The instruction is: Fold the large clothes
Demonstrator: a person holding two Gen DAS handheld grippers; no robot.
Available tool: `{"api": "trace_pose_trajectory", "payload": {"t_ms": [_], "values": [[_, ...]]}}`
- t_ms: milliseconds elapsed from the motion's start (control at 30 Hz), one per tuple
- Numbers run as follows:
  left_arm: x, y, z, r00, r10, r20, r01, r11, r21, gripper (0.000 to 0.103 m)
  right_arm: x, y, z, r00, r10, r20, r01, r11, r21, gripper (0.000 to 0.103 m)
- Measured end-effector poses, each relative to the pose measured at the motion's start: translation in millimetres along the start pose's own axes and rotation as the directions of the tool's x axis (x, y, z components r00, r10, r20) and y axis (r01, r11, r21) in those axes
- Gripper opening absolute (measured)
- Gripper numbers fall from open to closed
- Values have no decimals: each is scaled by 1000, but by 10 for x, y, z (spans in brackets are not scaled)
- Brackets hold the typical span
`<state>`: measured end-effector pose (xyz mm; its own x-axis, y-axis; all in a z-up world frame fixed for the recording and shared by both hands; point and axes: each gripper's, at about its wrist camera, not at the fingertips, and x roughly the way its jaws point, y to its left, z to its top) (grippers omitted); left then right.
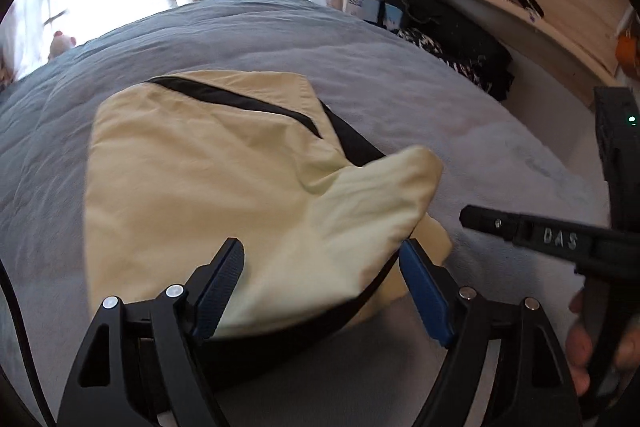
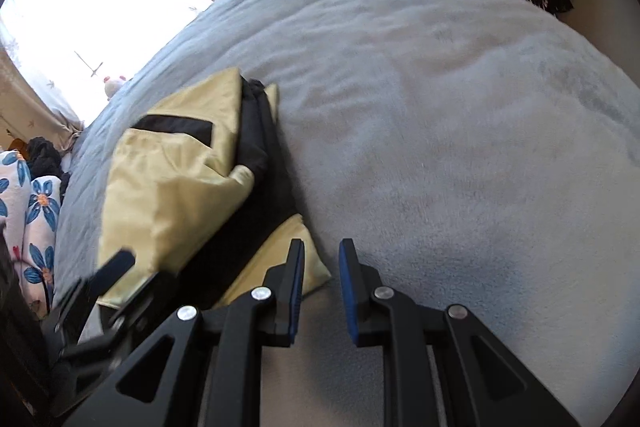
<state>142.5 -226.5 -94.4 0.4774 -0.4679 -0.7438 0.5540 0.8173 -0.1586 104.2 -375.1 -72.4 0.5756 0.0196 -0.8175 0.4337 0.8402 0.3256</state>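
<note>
On the grey bed (image 1: 400, 75) lies our folded yellow-black garment (image 1: 208, 179): soft, light, floppy. Left tongs (image 1: 322, 279) gape wide over its near edge, empty; right tongs (image 2: 322, 287) narrow, empty. We'd pinch the hem corners.

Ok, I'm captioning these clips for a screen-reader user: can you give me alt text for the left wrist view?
A pale yellow garment with black trim lies folded on a grey bed cover, and the open left gripper hangs over its near edge, gripping nothing. The right gripper reaches in from the right, with wooden shelves behind.
</note>
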Motion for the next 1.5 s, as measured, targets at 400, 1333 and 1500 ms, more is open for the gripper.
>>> {"api": "trace_pose_trajectory", "payload": {"t_ms": [400,1333,1500], "values": [[-300,1426,-140,974,207,-95,-227,905,-359,79,85,689,514,990,137,-40,-141,978,-155,52],[-67,1384,-236,992,46,-121,-89,924,-372,79,185,322,295,983,168,-71,-178,971,-161,3],[182,1287,-335,986,0,-169,-62,930,-363,79,653,6,8,987,109,-117,-116,992,-54,1]]}}
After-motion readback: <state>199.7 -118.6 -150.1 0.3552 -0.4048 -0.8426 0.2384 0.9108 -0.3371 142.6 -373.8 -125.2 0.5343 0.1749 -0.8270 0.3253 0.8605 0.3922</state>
